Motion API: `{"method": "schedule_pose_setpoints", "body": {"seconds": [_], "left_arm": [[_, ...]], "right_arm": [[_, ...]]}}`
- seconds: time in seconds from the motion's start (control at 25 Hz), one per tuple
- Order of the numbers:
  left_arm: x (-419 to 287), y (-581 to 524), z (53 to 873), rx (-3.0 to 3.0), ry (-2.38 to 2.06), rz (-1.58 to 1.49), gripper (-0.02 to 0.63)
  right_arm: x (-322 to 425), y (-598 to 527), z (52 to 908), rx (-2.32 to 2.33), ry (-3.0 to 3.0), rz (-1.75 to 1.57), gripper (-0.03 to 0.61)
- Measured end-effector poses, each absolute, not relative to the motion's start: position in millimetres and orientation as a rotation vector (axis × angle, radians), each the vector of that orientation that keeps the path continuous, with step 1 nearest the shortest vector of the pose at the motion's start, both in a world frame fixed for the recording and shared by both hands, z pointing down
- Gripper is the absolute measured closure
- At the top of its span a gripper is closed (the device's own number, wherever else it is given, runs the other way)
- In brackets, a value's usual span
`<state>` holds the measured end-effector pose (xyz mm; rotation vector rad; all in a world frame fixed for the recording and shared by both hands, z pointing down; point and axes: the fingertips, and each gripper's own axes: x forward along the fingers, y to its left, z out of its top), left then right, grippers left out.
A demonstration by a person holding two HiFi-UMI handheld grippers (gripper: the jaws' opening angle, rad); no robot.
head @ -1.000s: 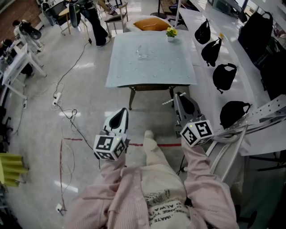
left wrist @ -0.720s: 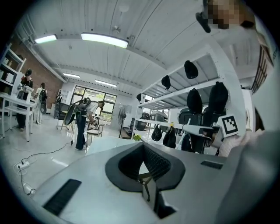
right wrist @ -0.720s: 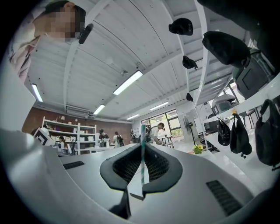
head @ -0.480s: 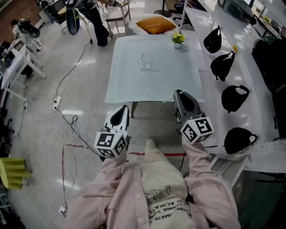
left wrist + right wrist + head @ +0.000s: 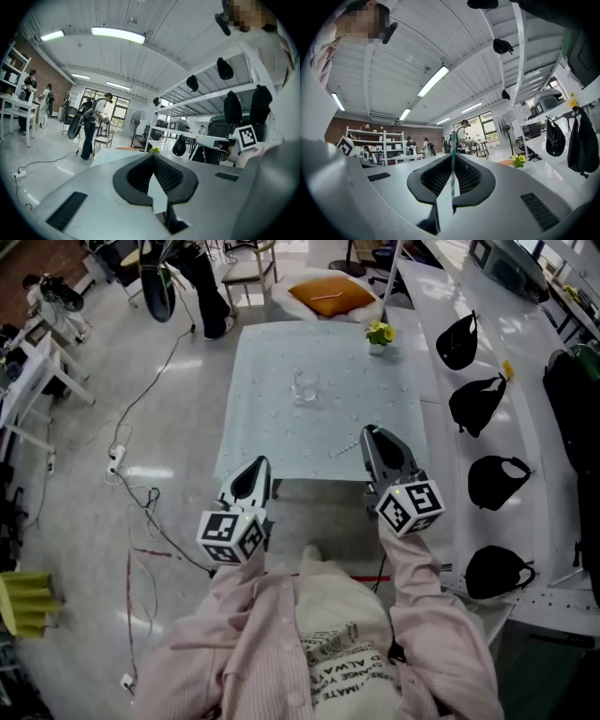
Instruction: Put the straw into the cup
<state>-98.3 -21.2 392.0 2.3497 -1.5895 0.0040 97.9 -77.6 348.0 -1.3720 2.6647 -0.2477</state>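
Observation:
A clear cup (image 5: 306,385) stands upright near the middle of the pale blue table (image 5: 281,442). My right gripper (image 5: 371,433) hangs over the table's near edge, well short of the cup and to its right. It is shut on a green-and-white striped straw (image 5: 452,169), which stands upright between the pads (image 5: 452,154); a short pale end of the straw (image 5: 343,452) sticks out to the left. My left gripper (image 5: 262,465) sits at the table's near left corner, jaws together with nothing in them (image 5: 152,158).
A small pot of yellow flowers (image 5: 379,333) stands at the table's far right corner. Behind the table is an orange cushion (image 5: 324,296). A white shelf with several black bags (image 5: 466,338) runs along the right. Cables (image 5: 141,486) trail on the floor at left.
The person has walked toward the table. Both grippers, which were over the floor short of it, are now at its near edge. The straw stays gripped.

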Motion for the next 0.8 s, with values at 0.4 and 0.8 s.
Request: {"method": "schedule_pose_setpoints", "body": {"seconds": [0.4, 0.8], "left_arm": [[-98.6, -63.3, 400.1, 2.323, -1.599, 0.025, 0.617], [-103.3, -105.5, 409.4, 2.302, -1.588, 0.042, 0.617]], "right_arm": [[106.6, -130.1, 346.7, -1.386, 2.626, -0.258, 0.561], [114.5, -173.3, 350.3, -1.428, 2.589, -0.280, 0.561]]}}
